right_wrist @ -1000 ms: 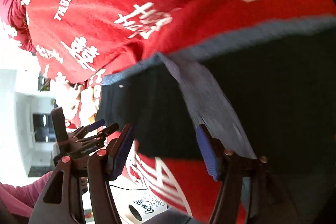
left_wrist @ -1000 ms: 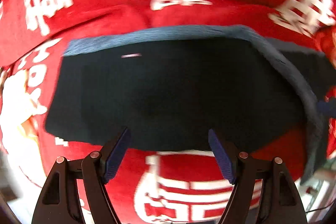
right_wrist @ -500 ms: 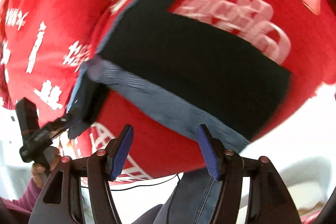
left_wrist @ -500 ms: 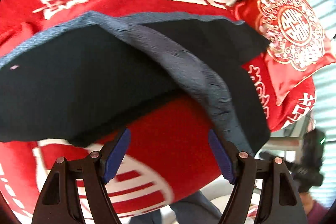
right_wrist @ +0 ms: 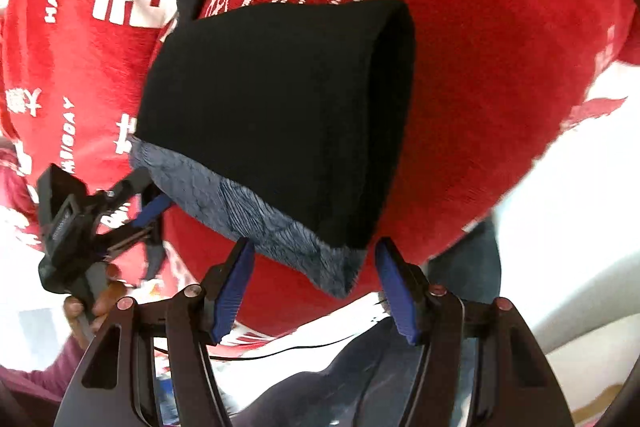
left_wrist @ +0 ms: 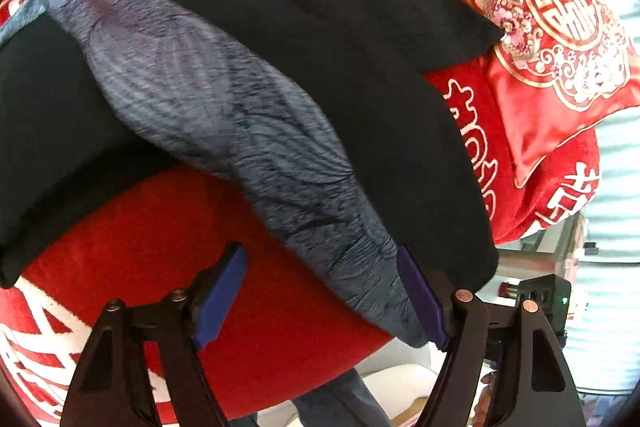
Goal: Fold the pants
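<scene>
Black pants (left_wrist: 360, 75) with a grey-blue waistband (left_wrist: 248, 131) lie on a red blanket (left_wrist: 260, 307). In the left wrist view my left gripper (left_wrist: 324, 291) is open, its jaws wide, with the waistband's near end touching the right finger. In the right wrist view the pants (right_wrist: 280, 107) lie folded, the waistband (right_wrist: 272, 223) at the near edge. My right gripper (right_wrist: 316, 283) is open just below the waistband corner, holding nothing. The left gripper (right_wrist: 148, 215) also shows there at the waistband's left end.
A red embroidered cushion (left_wrist: 560, 27) lies at the right of the pants. The red blanket (right_wrist: 480, 67) with white characters covers the bed. The bed's edge and the person's jeans-clad legs (right_wrist: 400, 367) are close below the grippers.
Both grippers have swung toward the pants' waistband end at the bed's near edge. Both stayed open. The pants have not visibly been moved.
</scene>
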`<action>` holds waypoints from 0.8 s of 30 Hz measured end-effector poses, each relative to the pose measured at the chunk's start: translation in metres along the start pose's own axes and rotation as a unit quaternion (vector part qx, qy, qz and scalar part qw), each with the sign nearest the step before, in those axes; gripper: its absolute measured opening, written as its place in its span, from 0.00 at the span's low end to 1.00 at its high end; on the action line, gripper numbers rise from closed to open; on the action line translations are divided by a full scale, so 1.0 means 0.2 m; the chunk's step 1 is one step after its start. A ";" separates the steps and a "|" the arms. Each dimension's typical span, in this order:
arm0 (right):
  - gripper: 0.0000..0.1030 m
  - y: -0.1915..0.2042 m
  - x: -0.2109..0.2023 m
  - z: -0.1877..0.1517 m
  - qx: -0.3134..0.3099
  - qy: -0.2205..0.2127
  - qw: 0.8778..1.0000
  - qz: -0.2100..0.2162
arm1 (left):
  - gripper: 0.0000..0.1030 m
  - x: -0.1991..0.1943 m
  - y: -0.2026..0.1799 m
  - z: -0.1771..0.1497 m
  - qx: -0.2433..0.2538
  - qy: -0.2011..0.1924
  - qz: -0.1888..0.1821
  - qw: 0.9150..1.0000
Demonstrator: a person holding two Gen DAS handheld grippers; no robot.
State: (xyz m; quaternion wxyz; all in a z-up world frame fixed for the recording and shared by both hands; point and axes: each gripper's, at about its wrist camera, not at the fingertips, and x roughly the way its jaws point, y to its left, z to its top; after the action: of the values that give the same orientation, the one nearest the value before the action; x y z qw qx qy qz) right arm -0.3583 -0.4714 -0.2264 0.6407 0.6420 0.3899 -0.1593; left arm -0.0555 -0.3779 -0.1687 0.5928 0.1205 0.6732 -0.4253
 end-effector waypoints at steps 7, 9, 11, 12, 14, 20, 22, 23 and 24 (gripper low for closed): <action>0.15 0.05 -0.08 0.07 0.024 0.037 0.996 0.082 | 0.25 0.02 -0.09 0.04 0.010 0.023 0.027 0.999; 0.14 0.15 -0.16 0.12 0.006 0.031 0.994 0.103 | 0.25 -0.04 -0.13 0.07 0.007 0.012 0.017 1.000; 0.14 0.26 -0.24 0.20 -0.015 0.022 0.993 0.117 | 0.25 -0.13 -0.18 0.12 0.018 -0.009 0.015 1.000; 0.14 0.33 -0.29 0.25 -0.026 0.016 0.992 0.125 | 0.25 -0.18 -0.21 0.17 0.022 -0.021 0.011 0.999; 0.14 0.42 -0.36 0.37 -0.041 0.004 0.990 0.137 | 0.25 -0.23 -0.26 0.24 0.025 -0.037 0.009 0.999; 0.14 0.74 -0.44 0.84 -0.105 -0.001 0.988 0.112 | 0.25 -0.30 -0.36 0.55 0.050 -0.077 0.040 0.995; 0.15 0.85 -0.41 1.02 -0.122 -0.002 0.989 0.086 | 0.25 -0.34 -0.35 0.65 0.054 -0.097 0.060 0.992; 0.15 0.87 -0.39 1.08 -0.125 -0.003 0.989 0.079 | 0.26 -0.36 -0.33 0.68 0.052 -0.106 0.076 0.990; 0.15 0.91 -0.37 1.16 -0.129 -0.005 0.989 0.068 | 0.29 -0.38 -0.29 0.70 0.050 -0.111 0.087 0.989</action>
State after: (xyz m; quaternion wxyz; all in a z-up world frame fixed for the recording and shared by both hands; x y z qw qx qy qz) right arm -0.2084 -0.6901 -0.0771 0.7296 0.5780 0.3593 -0.0672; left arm 0.0238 -0.4878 -0.0660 0.6917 0.1600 0.5679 -0.4164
